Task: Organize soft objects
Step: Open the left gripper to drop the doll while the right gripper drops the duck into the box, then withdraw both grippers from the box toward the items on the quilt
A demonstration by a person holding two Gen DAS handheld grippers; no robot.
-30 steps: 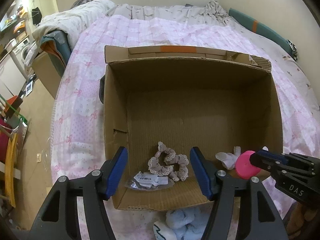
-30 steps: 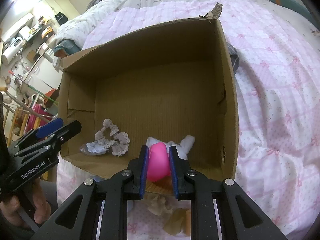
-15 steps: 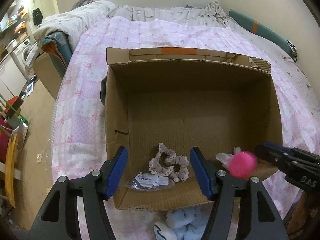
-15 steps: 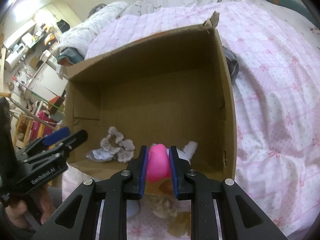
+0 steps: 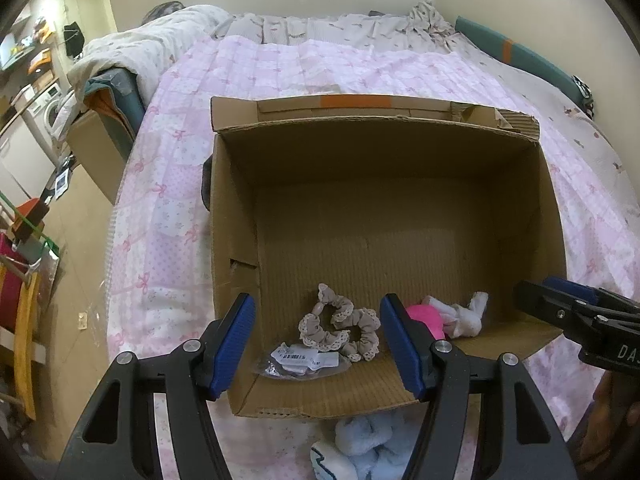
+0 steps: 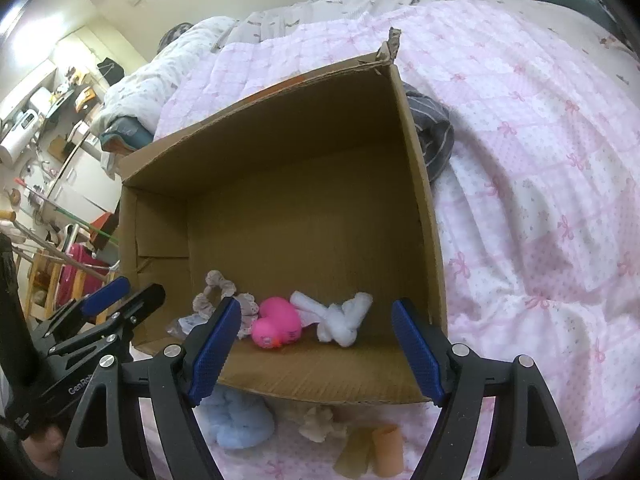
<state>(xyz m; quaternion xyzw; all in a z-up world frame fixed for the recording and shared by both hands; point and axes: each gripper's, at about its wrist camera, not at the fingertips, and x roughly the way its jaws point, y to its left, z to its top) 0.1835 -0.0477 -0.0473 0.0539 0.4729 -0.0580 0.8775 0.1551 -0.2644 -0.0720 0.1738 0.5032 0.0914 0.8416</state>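
- The left gripper (image 5: 318, 342) is seen with its jaws standing apart and nothing between the pads; only the box floor shows through the gap.
- A crinkled clear packet with a barcode label (image 5: 298, 360) lies flat at the left of the box floor; it is judged slippery and light, best pinched at an edge.
- Just right of it lies a beige lace-edged scrunchie (image 5: 340, 326), gathered and ruffled; it is judged limp and springy, easily taken across one bunched loop.
- The pink duck toy (image 6: 278, 326) rests on the floor of the cardboard box (image 6: 416, 184), touching the scrunchie on one side and a knotted white cloth (image 6: 340, 322) on the other; smooth, rounded and squashy, it is judged light and apt to slide, so its broad body suits a grip.
- The right gripper (image 6: 316, 354) has just been opening; its jaws are released, with the duck lying free beyond them.
- Outside the box, on the pink quilted bed (image 6: 540, 200), a fluffy blue plush (image 6: 238, 418) is waiting; it is judged soft and compressible anywhere.
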